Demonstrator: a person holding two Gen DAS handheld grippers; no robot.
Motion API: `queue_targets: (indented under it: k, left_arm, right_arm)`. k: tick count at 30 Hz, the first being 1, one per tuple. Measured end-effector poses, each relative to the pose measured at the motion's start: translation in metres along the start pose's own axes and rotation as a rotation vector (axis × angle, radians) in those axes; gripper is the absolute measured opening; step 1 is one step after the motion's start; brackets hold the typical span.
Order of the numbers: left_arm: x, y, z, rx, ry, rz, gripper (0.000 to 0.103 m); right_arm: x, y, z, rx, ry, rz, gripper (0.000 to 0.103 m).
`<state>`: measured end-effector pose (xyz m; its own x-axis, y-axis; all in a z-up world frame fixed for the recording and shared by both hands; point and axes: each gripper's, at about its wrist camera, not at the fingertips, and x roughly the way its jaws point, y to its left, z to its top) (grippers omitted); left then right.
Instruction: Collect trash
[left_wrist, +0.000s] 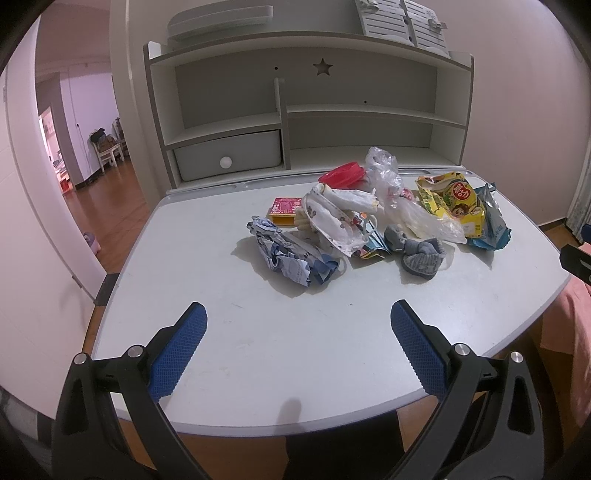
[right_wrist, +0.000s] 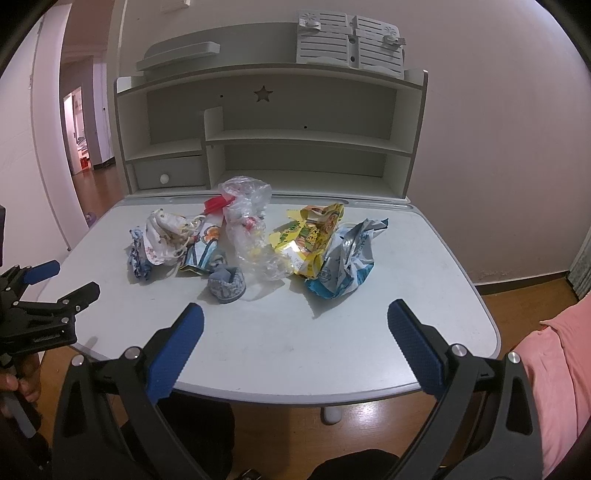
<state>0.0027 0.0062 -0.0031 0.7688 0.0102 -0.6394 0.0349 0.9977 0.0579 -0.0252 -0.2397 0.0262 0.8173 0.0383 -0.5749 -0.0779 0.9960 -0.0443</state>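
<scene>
Trash (left_wrist: 369, 221) lies in a loose heap across the middle of the pale grey tabletop (left_wrist: 258, 332), in the centre of both views. In the left wrist view, a crumpled blue-and-white wrapper (left_wrist: 291, 258) sits at the heap's left, a white face mask (left_wrist: 336, 218) beside it, a clear plastic bag (left_wrist: 399, 192) behind, a grey sock (left_wrist: 421, 254) in front, and a yellow snack bag (left_wrist: 450, 203) at the right. The left tongs (left_wrist: 298, 347) fill the lower part of the frame, spread wide and holding nothing, with the heap well beyond their blue tips. In the right wrist view, the right tongs (right_wrist: 295, 347) are likewise wide open and empty, low in the frame, with the sock (right_wrist: 226, 286) nearest their tips but apart. A white shelf unit (right_wrist: 273, 136) stands behind the heap.
</scene>
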Motion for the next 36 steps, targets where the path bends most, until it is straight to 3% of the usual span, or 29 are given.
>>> queue_targets:
  k: [36]
  left_arm:
    - [0.01, 0.013, 0.0, -0.037, 0.029, -0.004, 0.097]
  right_arm:
    - [0.005, 0.004, -0.003, 0.003, 0.018, 0.012, 0.096]
